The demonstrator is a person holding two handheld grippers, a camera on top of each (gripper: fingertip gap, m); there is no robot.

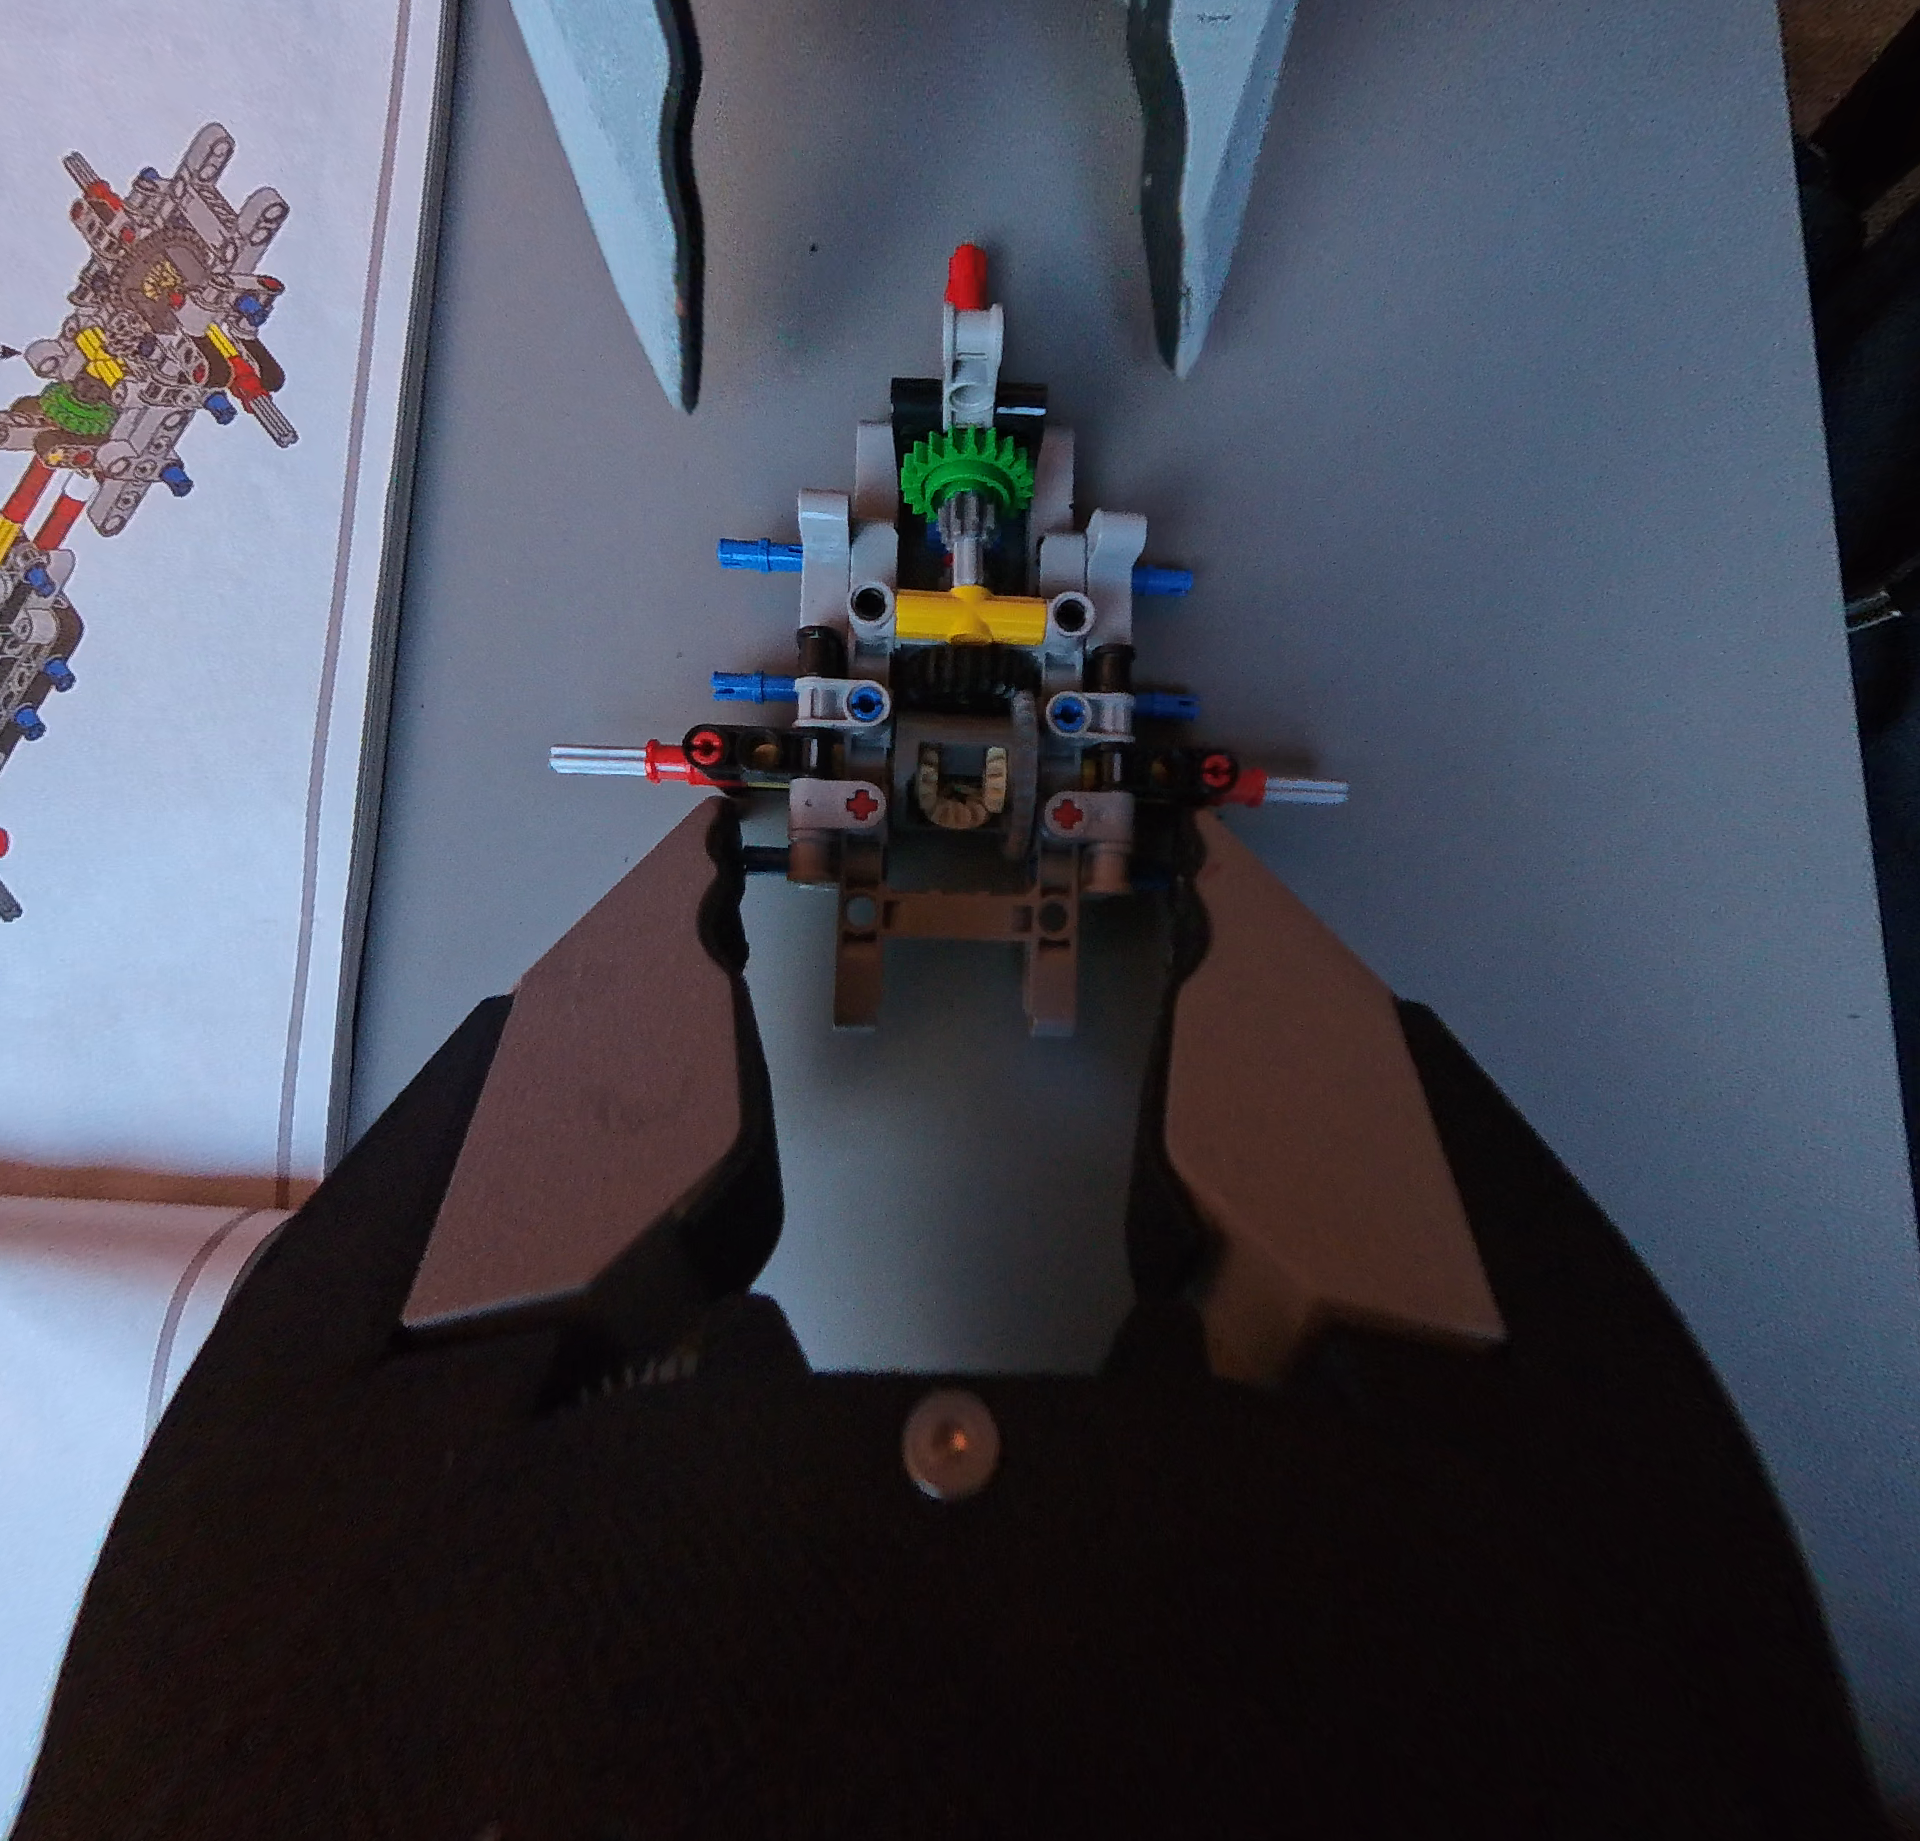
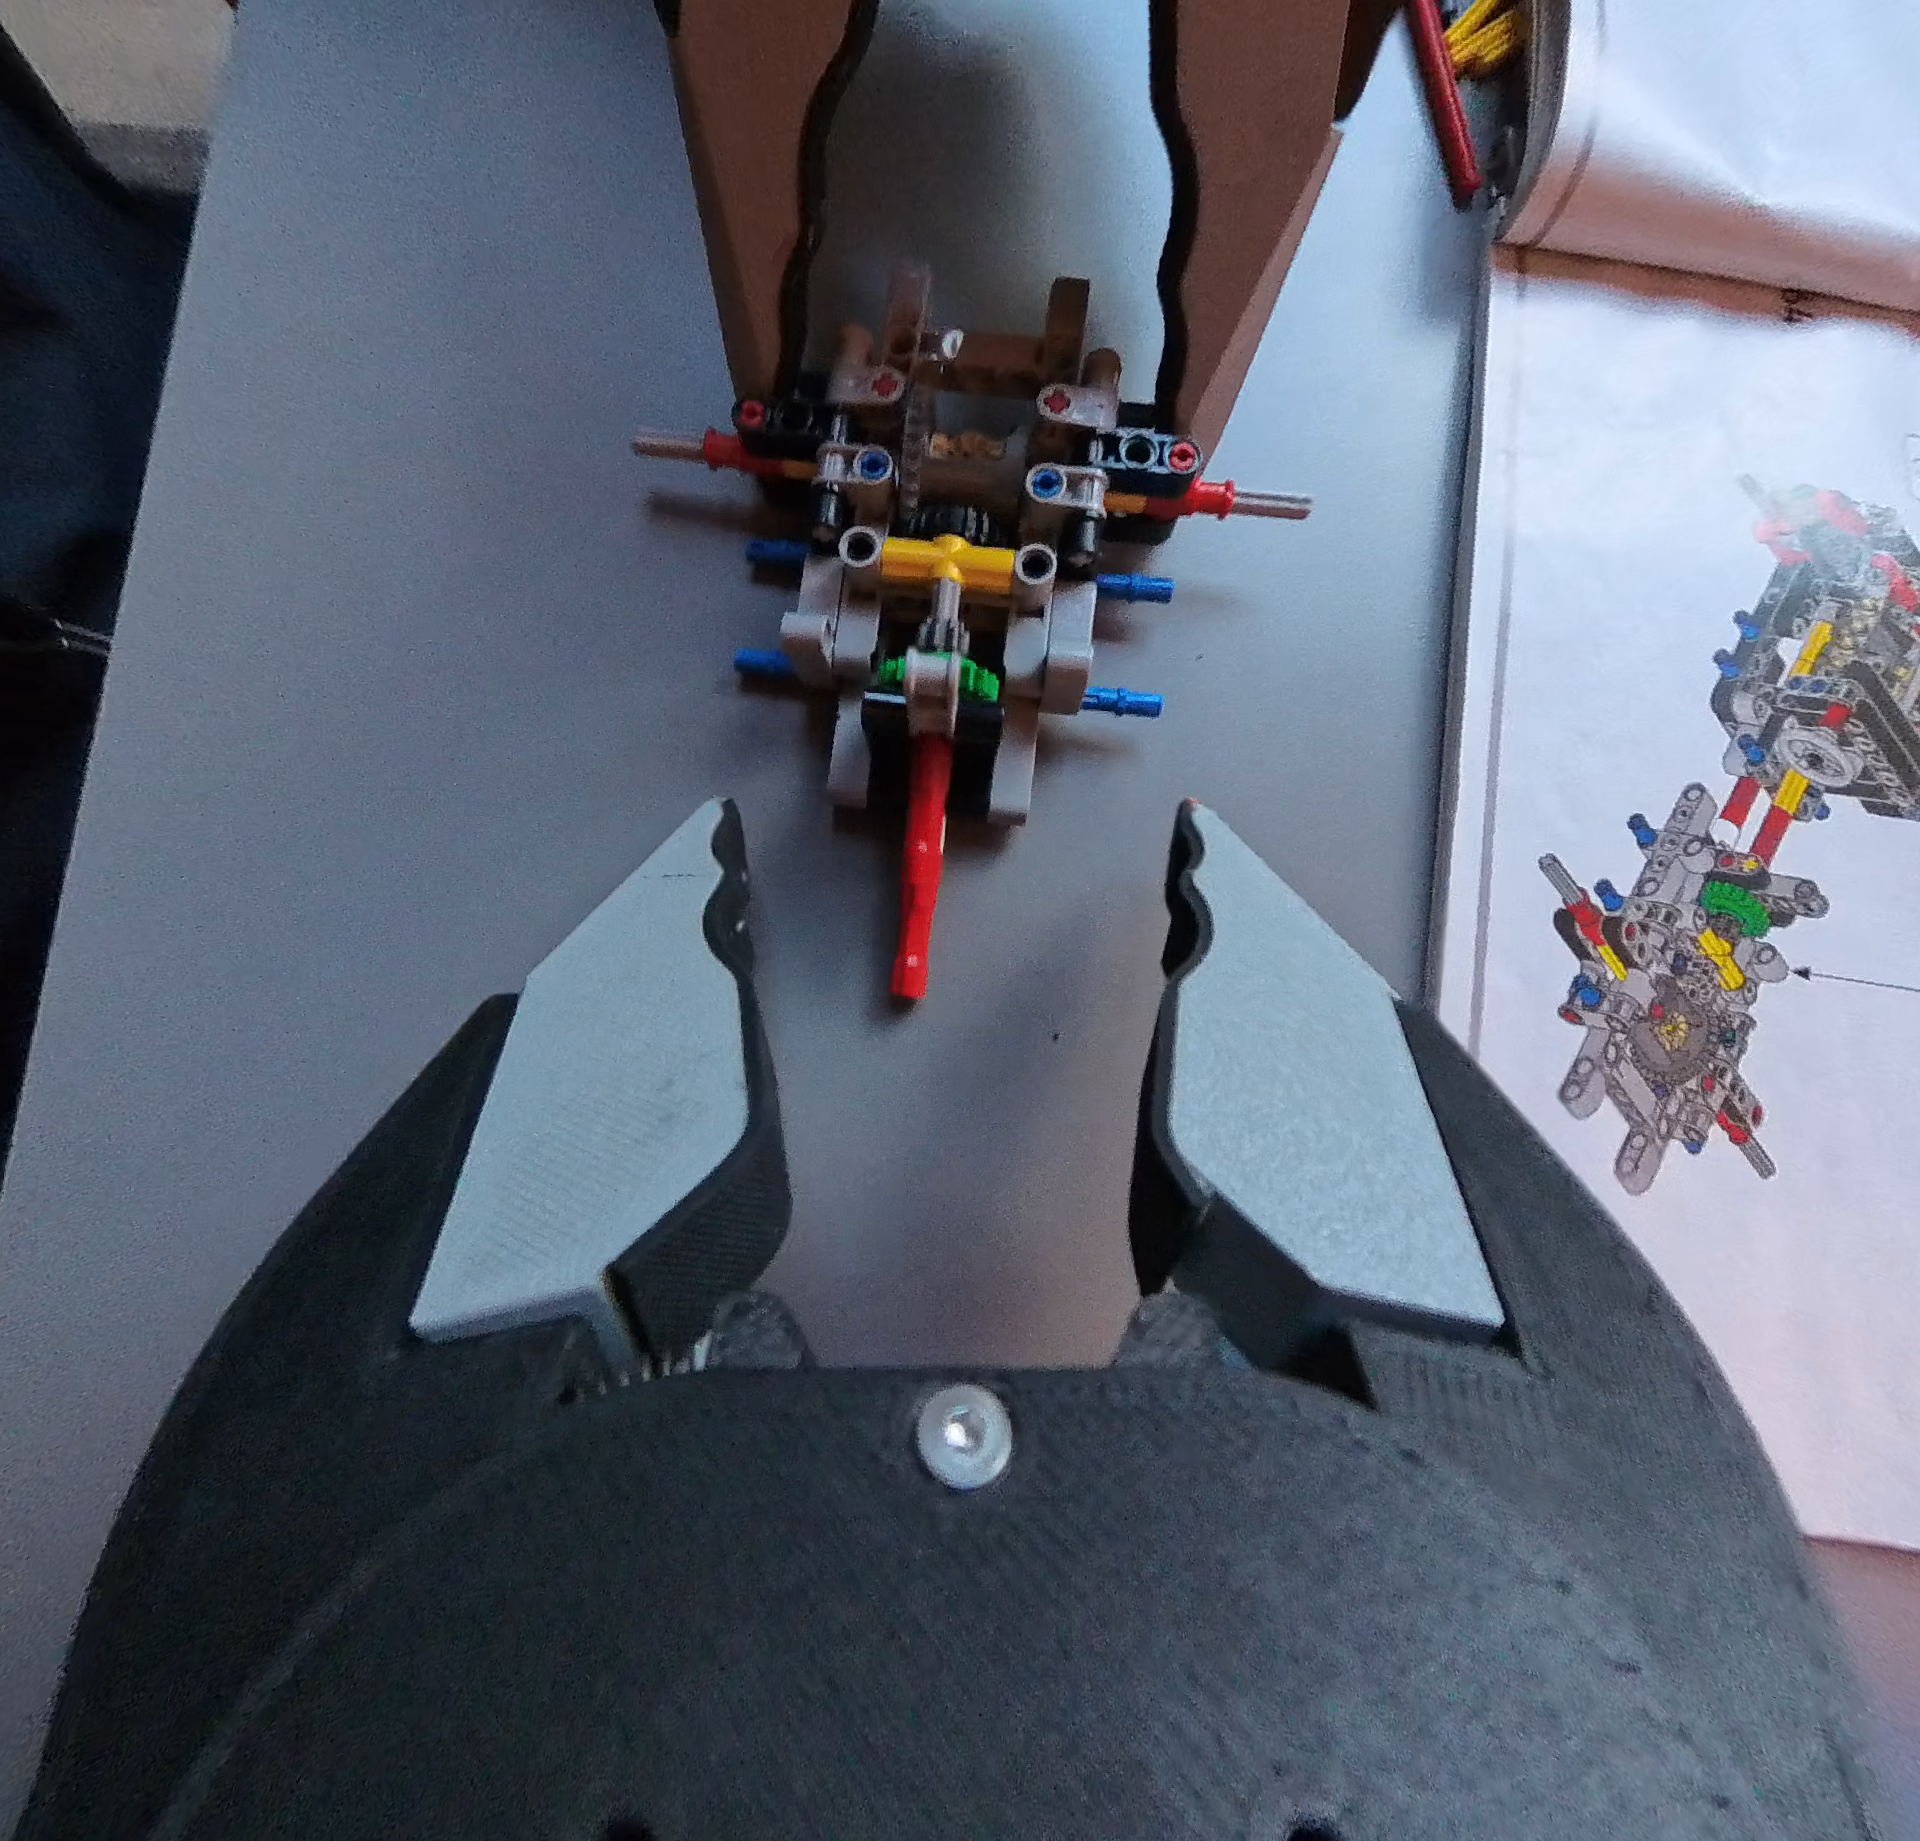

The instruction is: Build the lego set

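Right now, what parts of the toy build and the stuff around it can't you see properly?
- Build: left wrist view, the left claw's fingers cover its outer rear corners.
- Red axle: left wrist view shows only its tip; its length is foreshortened.
- Instruction booklet: both views, cut by the picture edge.
- Container of spare parts: right wrist view, cut off at the top edge.

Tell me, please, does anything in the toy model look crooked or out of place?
Nothing stands out. The toy model lies flat on the grey board, its side pins even; the red rod sticks out fairly straight.
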